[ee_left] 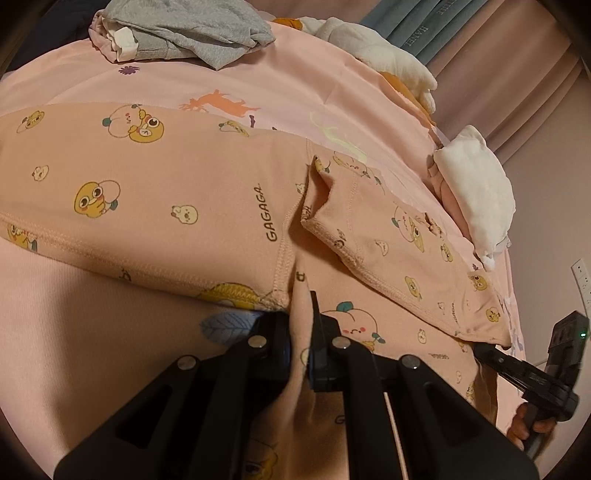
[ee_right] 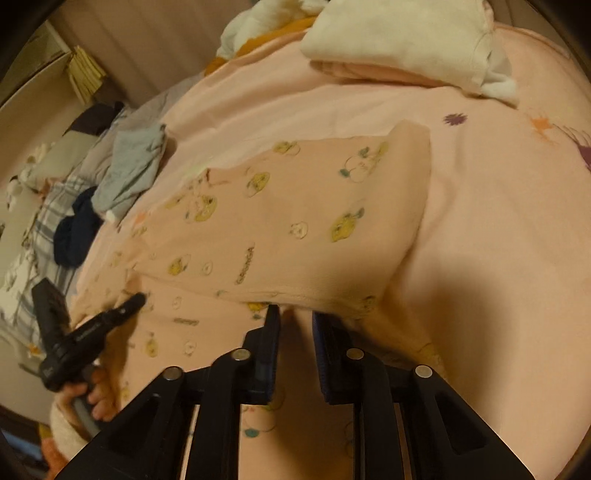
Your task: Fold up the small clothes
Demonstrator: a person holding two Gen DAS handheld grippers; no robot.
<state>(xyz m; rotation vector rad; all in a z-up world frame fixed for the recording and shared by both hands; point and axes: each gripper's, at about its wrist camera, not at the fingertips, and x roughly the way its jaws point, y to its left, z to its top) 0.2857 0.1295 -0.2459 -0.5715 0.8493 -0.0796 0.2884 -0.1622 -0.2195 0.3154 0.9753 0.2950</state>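
Note:
A pink garment printed with yellow chicks, peaches and the word GAGAGA lies spread on a pink bed cover. My left gripper is shut on a raised fold of that garment at its near hem. In the right wrist view the garment is blurred. My right gripper hovers at its near edge with its jaws a little apart and no cloth pinched between them. From the left wrist view the right gripper points at the corner of a folded-over flap. The left gripper rests its tip on the garment.
A grey clothes pile sits at the far edge of the bed. A folded white and pink stack lies to the right, and it shows again as a folded stack. Grey-blue clothes and a dark navy item lie far left.

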